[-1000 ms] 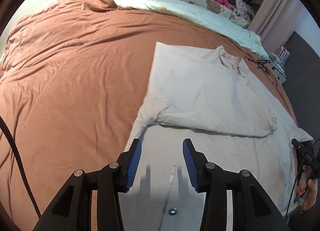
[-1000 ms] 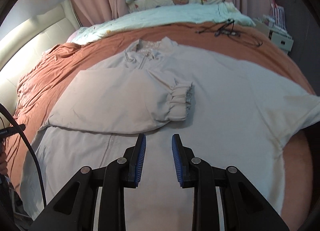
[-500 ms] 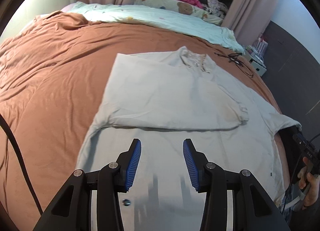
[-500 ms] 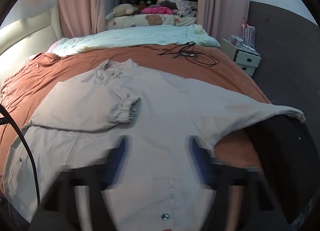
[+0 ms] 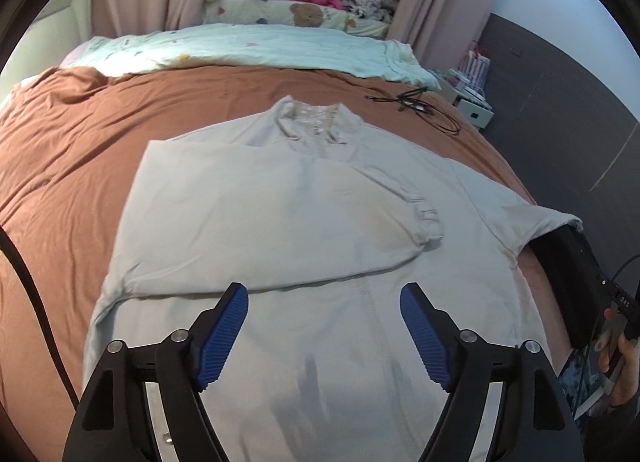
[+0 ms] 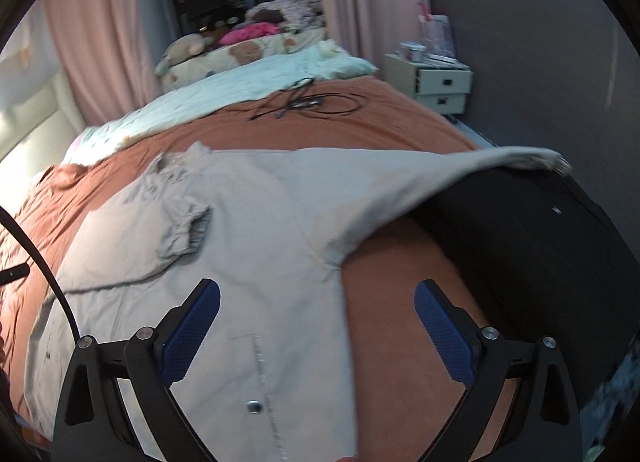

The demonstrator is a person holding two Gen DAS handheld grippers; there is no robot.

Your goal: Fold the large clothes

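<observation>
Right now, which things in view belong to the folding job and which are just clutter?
Job:
- pale beige zip-front jacket, one sleeve folded across its chest
- left tongs, opening, nothing between them
- right tongs, open, empty

Lying about:
- tangled black cables
- mint quilt
- white bedside drawers

Left gripper [image 5: 324, 328] with black angular arms, ribbed blue pads, silver pivot screws, black cable curving beside it, right gripper [image 6: 317, 330] alike, dotted blue pads, black cable

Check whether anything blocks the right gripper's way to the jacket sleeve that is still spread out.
Nothing visible does. Between the open right gripper and the unfolded sleeve lies only flat jacket fabric and brown bedspread; the cables lie farther back.
</observation>
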